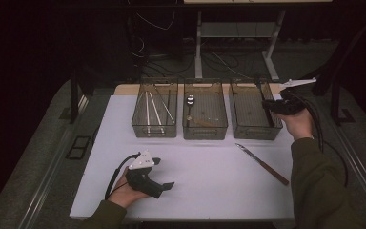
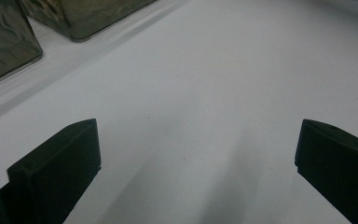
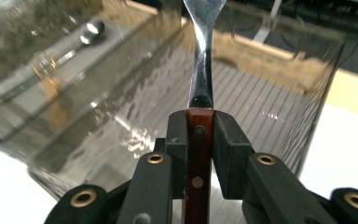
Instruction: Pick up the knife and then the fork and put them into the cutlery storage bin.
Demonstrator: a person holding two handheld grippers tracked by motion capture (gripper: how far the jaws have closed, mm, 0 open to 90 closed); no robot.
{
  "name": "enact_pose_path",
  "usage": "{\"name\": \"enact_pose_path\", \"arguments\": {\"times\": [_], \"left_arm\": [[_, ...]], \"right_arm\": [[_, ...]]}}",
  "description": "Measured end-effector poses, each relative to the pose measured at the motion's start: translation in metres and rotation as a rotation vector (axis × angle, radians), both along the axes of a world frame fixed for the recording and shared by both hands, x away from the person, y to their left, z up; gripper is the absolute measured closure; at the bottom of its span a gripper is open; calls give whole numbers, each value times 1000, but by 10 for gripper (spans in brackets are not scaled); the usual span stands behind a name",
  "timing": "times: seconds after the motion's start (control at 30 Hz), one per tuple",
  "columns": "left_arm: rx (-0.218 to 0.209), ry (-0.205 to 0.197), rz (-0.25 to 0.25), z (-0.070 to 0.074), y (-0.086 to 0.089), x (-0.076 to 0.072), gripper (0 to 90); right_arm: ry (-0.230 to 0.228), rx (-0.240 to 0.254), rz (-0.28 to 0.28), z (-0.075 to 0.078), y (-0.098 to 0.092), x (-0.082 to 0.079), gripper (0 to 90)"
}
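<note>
Three clear bins stood along the table's (image 1: 205,186) far edge. The left bin (image 1: 155,109) held chopsticks (image 1: 148,109), the middle bin (image 1: 205,110) a spoon (image 1: 189,106). Over the right bin (image 1: 254,110), the right gripper (image 3: 200,122) clamped a wooden-handled utensil (image 3: 200,84); the left gripper (image 2: 198,154) gaped, holding nothing.

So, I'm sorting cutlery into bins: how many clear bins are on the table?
3, in a row at the table's far edge: the left bin, the middle bin and the right bin, over which the right hand-held gripper holds a wooden-handled utensil.
</note>
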State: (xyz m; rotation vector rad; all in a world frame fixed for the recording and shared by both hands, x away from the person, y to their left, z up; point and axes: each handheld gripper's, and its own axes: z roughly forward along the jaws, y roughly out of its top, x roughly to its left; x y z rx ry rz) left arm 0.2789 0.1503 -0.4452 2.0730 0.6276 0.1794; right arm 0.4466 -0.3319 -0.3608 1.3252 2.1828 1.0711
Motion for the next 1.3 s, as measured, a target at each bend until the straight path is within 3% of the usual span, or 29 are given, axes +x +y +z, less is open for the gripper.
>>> {"name": "enact_pose_path", "arguments": {"times": [0.13, 0.4, 0.53, 0.63, 0.87, 1.07, 1.3], "left_arm": [[-2, 0, 0, 0, 0, 0, 0], [1, 1, -4, 0, -1, 0, 0], [1, 0, -3, 0, -1, -1, 0], [0, 1, -1, 0, -1, -1, 0], [4, 1, -1, 0, -1, -1, 0], [7, -1, -1, 0, -1, -1, 0], [4, 1, 5, 0, 0, -1, 0]], "right_arm": [[39, -25, -9, -15, 1, 4, 775], [112, -88, 0, -29, 0, 6, 774], [112, -125, 2, -31, 1, 5, 736], [80, -94, -7, -24, -2, 3, 637], [38, 72, 20, -1, -15, -19, 470], [25, 118, 72, 3, -18, -50, 383], [19, 108, 134, -8, -15, -83, 350]]}}
